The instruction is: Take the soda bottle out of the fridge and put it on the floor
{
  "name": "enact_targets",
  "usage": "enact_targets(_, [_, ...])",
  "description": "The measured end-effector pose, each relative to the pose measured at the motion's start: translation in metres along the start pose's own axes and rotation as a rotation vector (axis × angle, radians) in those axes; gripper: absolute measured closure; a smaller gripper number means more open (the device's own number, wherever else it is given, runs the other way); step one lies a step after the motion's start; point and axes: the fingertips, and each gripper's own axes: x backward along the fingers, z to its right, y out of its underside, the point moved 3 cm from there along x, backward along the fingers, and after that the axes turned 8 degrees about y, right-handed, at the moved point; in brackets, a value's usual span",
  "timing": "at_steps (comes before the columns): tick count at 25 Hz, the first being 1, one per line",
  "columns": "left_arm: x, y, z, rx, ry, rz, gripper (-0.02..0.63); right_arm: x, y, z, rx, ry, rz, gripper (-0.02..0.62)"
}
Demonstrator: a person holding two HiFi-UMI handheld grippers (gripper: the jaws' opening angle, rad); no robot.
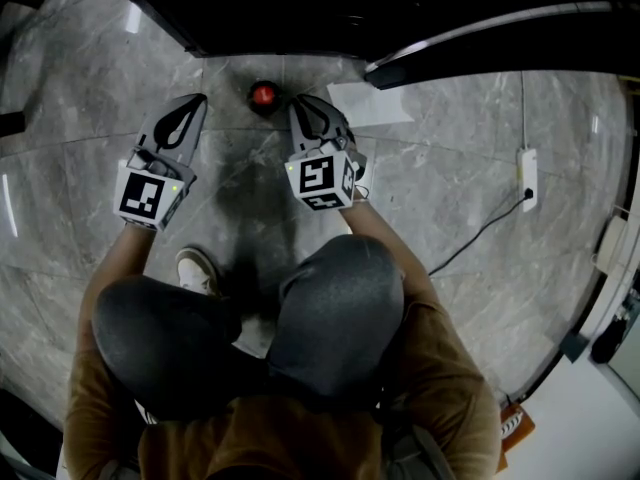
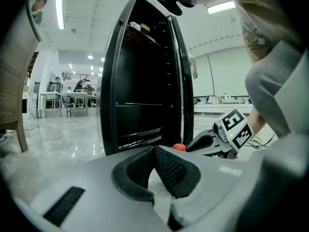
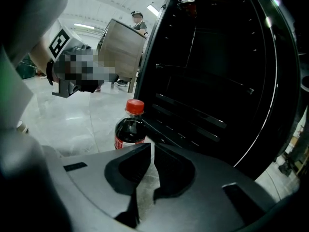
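Note:
The soda bottle (image 1: 263, 95), dark with a red cap, stands upright on the grey stone floor just in front of the open black fridge (image 1: 300, 8). In the right gripper view the bottle (image 3: 129, 129) rises just beyond the jaws, a little left of them. My right gripper (image 1: 300, 108) is shut with nothing between its pads, its tips right of the bottle and apart from it. My left gripper (image 1: 195, 103) is shut and empty, left of the bottle. In the left gripper view only the red cap (image 2: 179, 147) shows, beside the right gripper's fingers (image 2: 200, 142).
The fridge door (image 1: 480, 28) swings out to the right. A white sheet (image 1: 365, 103) lies on the floor by its foot. A power strip (image 1: 527, 176) with a cable lies at the right. The person's knees and a shoe (image 1: 198, 268) are close behind the grippers.

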Motion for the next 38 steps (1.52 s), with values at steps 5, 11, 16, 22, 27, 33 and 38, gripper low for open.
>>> enact_targets(5, [0.003, 0.001, -0.006, 0.001, -0.015, 0.027, 0.604, -0.003, -0.003, 0.005, -0.003, 0.004, 0.000, 0.591])
enact_targets(11, [0.003, -0.001, -0.010, 0.021, -0.022, 0.030, 0.604, -0.004, -0.009, 0.011, 0.012, 0.011, -0.021, 0.594])
enact_targets(16, [0.009, -0.034, -0.008, 0.034, -0.063, 0.065, 0.604, 0.004, -0.042, 0.021, -0.004, 0.013, -0.041, 0.594])
enact_targets(22, [0.028, -0.065, 0.009, 0.128, -0.103, 0.091, 0.604, 0.029, -0.090, 0.010, -0.020, -0.032, -0.052, 0.594])
enact_targets(27, [0.058, -0.105, 0.025, 0.157, -0.116, 0.105, 0.604, 0.061, -0.130, 0.005, -0.014, -0.078, -0.049, 0.594])
enact_targets(33, [0.095, -0.145, 0.041, 0.187, -0.137, 0.084, 0.604, 0.100, -0.181, 0.019, -0.010, -0.070, -0.050, 0.594])
enact_targets(38, [0.127, -0.182, 0.052, 0.240, -0.186, 0.067, 0.604, 0.139, -0.224, 0.025, -0.001, -0.081, -0.056, 0.594])
